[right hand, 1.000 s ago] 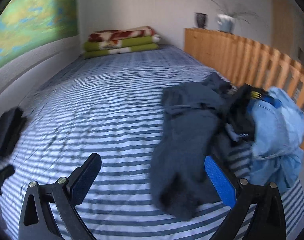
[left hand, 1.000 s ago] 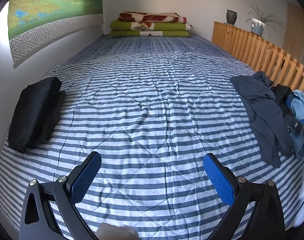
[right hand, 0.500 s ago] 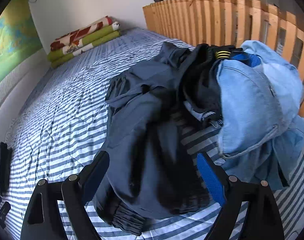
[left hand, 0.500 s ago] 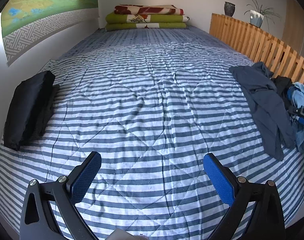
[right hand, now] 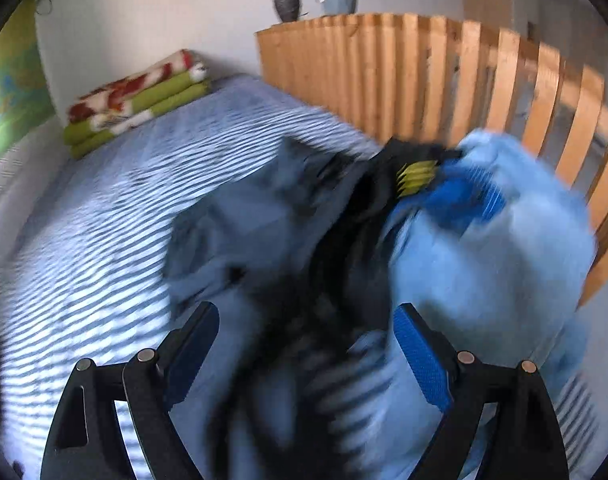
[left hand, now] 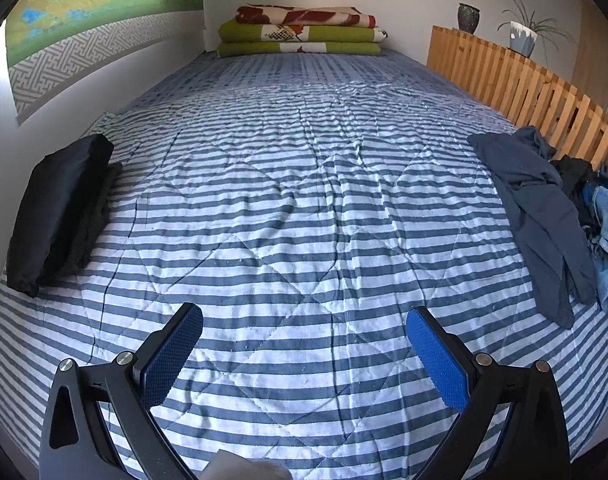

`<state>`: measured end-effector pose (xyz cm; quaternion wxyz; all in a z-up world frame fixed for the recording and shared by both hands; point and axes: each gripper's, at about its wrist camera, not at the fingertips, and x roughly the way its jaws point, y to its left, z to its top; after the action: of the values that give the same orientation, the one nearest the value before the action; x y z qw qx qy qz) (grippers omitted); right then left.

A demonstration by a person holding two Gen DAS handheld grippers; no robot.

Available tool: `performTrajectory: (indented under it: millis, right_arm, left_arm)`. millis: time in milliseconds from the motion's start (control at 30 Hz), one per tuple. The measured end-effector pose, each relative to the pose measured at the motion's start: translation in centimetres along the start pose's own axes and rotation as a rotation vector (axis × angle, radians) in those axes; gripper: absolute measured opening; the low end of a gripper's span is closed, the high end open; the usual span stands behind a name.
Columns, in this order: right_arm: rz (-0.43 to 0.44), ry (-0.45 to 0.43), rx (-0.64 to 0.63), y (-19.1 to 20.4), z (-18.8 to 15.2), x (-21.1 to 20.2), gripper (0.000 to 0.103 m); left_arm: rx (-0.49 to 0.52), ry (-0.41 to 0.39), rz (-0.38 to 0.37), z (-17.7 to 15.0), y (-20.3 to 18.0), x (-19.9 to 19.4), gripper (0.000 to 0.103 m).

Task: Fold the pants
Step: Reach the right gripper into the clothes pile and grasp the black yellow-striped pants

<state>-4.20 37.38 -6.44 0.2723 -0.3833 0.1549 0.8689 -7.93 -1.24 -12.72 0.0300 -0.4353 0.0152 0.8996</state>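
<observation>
Pants lie in a loose heap at the right edge of the bed (left hand: 304, 208), by the wooden slat rail (left hand: 543, 92): grey-blue pants (left hand: 543, 216) spread nearest the middle, black and light denim bunched behind them. From the left wrist view, the left tool (left hand: 304, 354) hangs spread and empty over bare striped quilt near the foot, well apart from the heap; a folded black garment (left hand: 60, 208) sits at the far left.

The right wrist view is blurred. The right tool (right hand: 305, 356) hangs spread just above the pile, gripping nothing, grey-blue cloth (right hand: 240, 232) to its left, denim (right hand: 503, 272) to its right. Best, I'd say, to pinch one garment only, at waistband or cuff, and lift it clear.
</observation>
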Motion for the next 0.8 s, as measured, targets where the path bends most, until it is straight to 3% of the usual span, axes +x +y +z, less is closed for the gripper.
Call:
performTrajectory:
  millis: [67, 300, 367, 433, 500, 667, 800]
  right_arm:
    - [-0.056, 0.008, -0.006, -0.9, 2.0, 1.3, 0.087]
    - [-0.132, 0.091, 0.028, -2.4, 6.5, 6.3, 0.086]
    - [-0.131, 0.125, 0.030, -2.3, 6.9, 7.5, 0.073]
    - [-0.140, 0.153, 0.000, -2.0, 6.9, 8.2, 0.024]
    - [-0.135, 0.155, -0.035, -1.8, 6.8, 7.9, 0.005]
    - [-0.091, 0.095, -0.092, -0.8, 7.6, 3.9, 0.005]
    - [-0.014, 0.020, -0.132, 0.9, 8.8, -2.2, 0.005]
  left_arm:
    - [0.004, 0.005, 0.005, 0.0, -0.1, 0.4, 0.103]
    - [-0.001, 0.010, -0.007, 0.5, -0.3, 1.1, 0.103]
    - [0.009, 0.010, -0.010, 0.5, -0.5, 1.2, 0.103]
    - [0.016, 0.004, -0.005, 0.5, -0.6, 1.1, 0.103]
    - [0.019, -0.004, -0.001, 0.6, -0.6, 0.9, 0.103]
    - [-0.005, -0.023, -0.009, 1.0, 0.3, 0.0, 0.103]
    - [-0.012, -0.054, -0.010, 1.4, 0.7, -1.3, 0.103]
